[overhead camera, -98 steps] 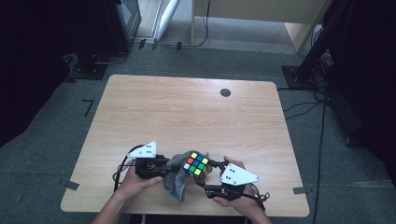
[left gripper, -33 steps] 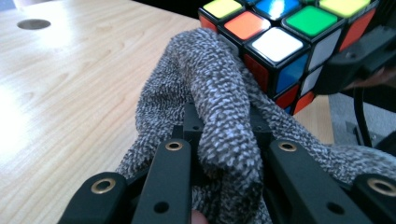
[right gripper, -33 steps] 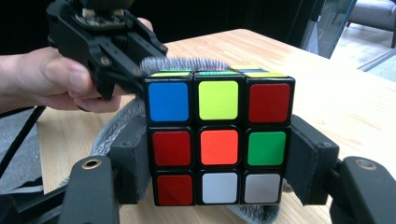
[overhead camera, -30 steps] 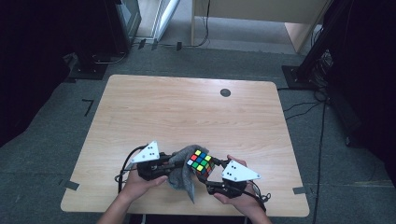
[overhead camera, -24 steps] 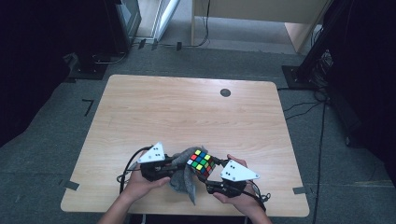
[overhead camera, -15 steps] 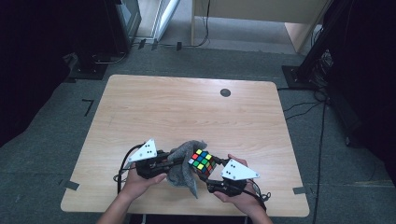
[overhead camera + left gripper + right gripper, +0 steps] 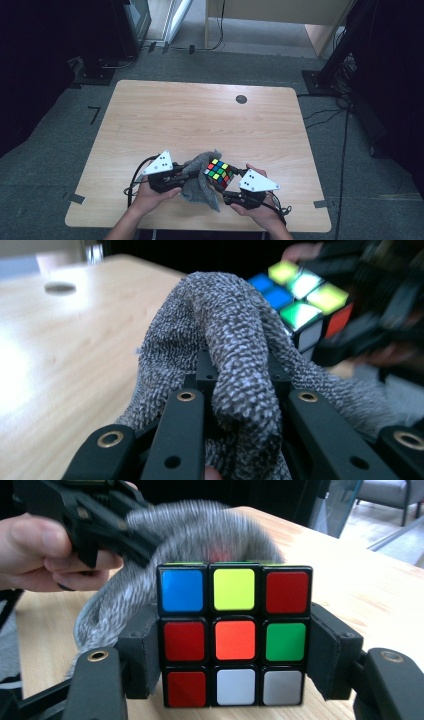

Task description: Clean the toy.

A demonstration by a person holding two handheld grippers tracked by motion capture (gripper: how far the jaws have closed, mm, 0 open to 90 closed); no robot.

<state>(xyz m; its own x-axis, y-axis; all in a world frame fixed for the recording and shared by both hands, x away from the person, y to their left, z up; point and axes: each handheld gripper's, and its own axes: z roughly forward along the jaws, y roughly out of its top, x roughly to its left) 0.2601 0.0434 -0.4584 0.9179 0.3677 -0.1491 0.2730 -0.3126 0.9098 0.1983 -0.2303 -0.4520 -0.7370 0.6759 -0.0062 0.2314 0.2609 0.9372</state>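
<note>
From above, the person's two forearms come in at the near edge of the wooden table (image 7: 200,115), and the work sits between the hands, close to that near edge. The left gripper (image 7: 197,173) is clamped on a grey cloth (image 7: 197,187), which bunches up around its tips and hangs down toward the table; the cloth's upper fold lies against the left side of the puzzle cube (image 7: 220,172). The right gripper (image 7: 231,186) has the cube pinched between its jaws, tilted, its coloured top face turned up. A small dark round spot (image 7: 241,99) sits far off on the table's back part. Along the left gripper (image 7: 240,375), the two black jaws stand pressed together on a thick fold of the cloth (image 7: 235,340), which spills over and beside them; just past the cloth the cube (image 7: 300,305) shows blue, yellow and green squares, touching or all but touching the fabric, I cannot tell which. Along the right gripper (image 7: 234,655), the jaws stand at a middling width with their pads flat against the cube's (image 7: 234,635) two sides, holding it square to the camera. Behind its top edge the cloth (image 7: 190,535) is blurred, and the left hand (image 7: 45,555) with its gripper sits at the upper left.
</note>
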